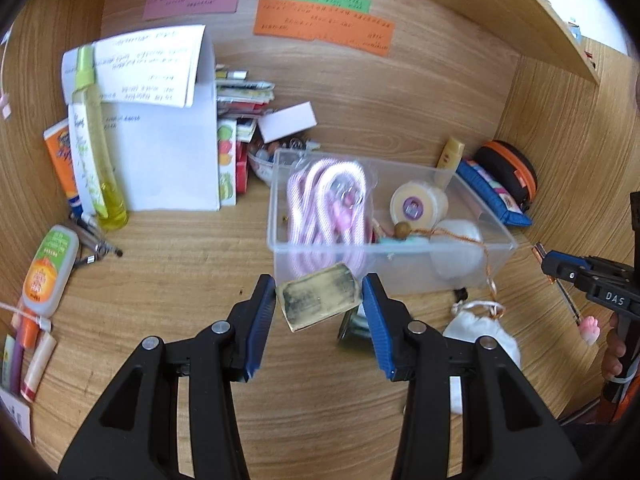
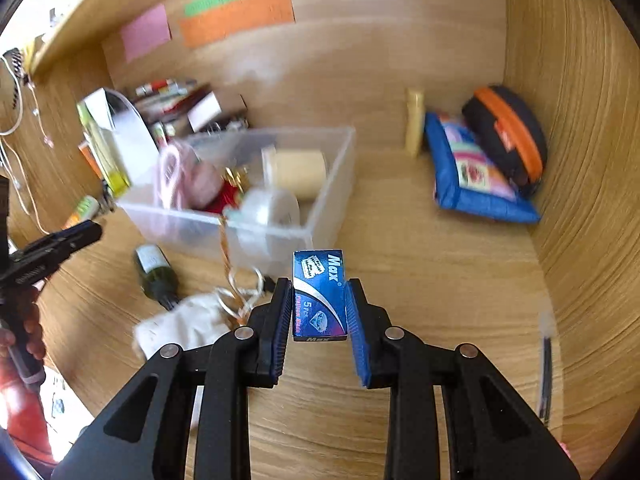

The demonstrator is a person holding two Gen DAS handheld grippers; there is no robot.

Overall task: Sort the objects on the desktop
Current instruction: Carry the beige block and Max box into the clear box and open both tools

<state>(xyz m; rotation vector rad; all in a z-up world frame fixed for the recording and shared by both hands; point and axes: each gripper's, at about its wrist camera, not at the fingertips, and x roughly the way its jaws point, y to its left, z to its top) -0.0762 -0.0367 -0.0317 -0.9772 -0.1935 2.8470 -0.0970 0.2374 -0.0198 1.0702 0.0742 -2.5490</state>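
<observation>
Left gripper [image 1: 319, 294]: its blue pads pressed on a worn yellowish pad [image 1: 319, 300], which hung tilted between them, clear of the desk [image 1: 200, 320].
Right gripper [image 2: 319, 304]: clamped narrow on a small blue box [image 2: 319, 294] printed "Max" — the box stood upright between the pads, its top poking past the fingertips.
Bin [image 1: 400, 268]: a clear plastic tub just beyond the left gripper's tips; from the right gripper it lay ahead and to the left.
In the bin: a pink-and-white rope [image 1: 326, 204] at the left end, a round cream tin [image 1: 418, 205] at the right, a white ball [image 1: 460, 236] nearest the front wall.
Pouch [image 1: 482, 330]: a white cloth bag with a copper cord, on the desk just right of the left gripper's right finger.
Bottle [image 2: 154, 274]: dark green, lying on its side, ahead-left of the right gripper and in front of the bin.
Cases: a blue case [image 2: 476, 176] and a black one with an orange zip [image 2: 506, 136] leaned in the far right corner — well ahead-right of the right gripper.
Far left of the left gripper: a yellow spray bottle [image 1: 94, 136] stood against a white paper stand [image 1: 168, 152].
Back wall: pink, green and orange notes [image 1: 322, 24].
</observation>
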